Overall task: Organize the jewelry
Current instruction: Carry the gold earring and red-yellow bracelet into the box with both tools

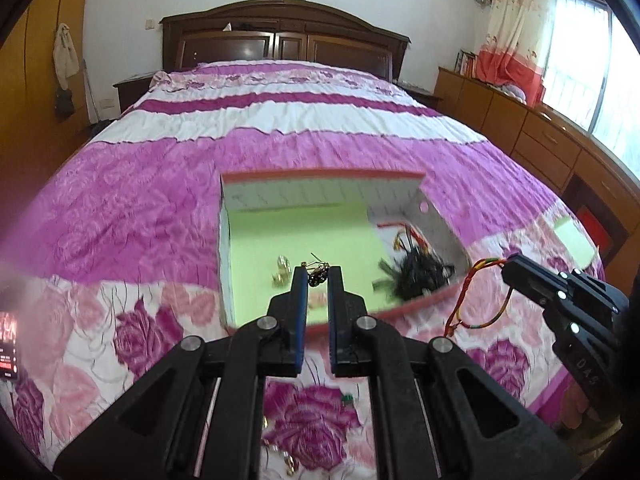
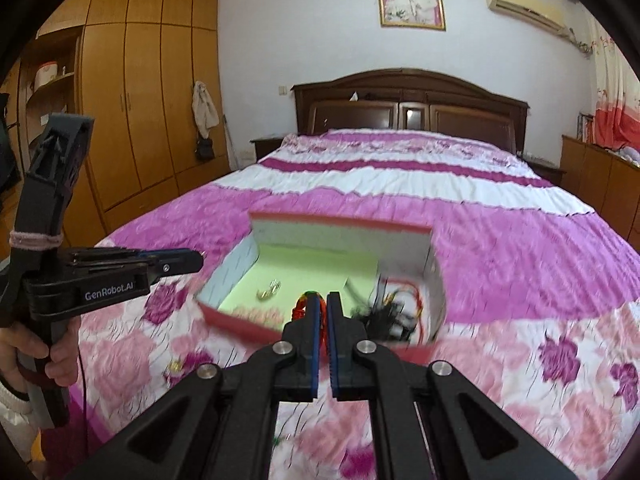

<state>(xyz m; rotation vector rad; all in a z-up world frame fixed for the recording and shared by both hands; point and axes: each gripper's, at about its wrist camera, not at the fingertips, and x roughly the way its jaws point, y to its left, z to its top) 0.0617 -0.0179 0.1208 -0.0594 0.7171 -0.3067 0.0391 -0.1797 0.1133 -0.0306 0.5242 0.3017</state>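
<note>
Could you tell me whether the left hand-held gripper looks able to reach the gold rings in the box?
Probably yes: the box is open-topped and the gold rings lie uncovered just past the left hand-held gripper, though it already grips a small dark ornament.

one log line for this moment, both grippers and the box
left gripper: shut on dark brooch | right gripper: shut on braided cord bracelet | box: open on bed

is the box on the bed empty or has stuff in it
Not empty. The box holds small gold pieces on its green floor and a tangle of black cords with red strings on the right.
</note>
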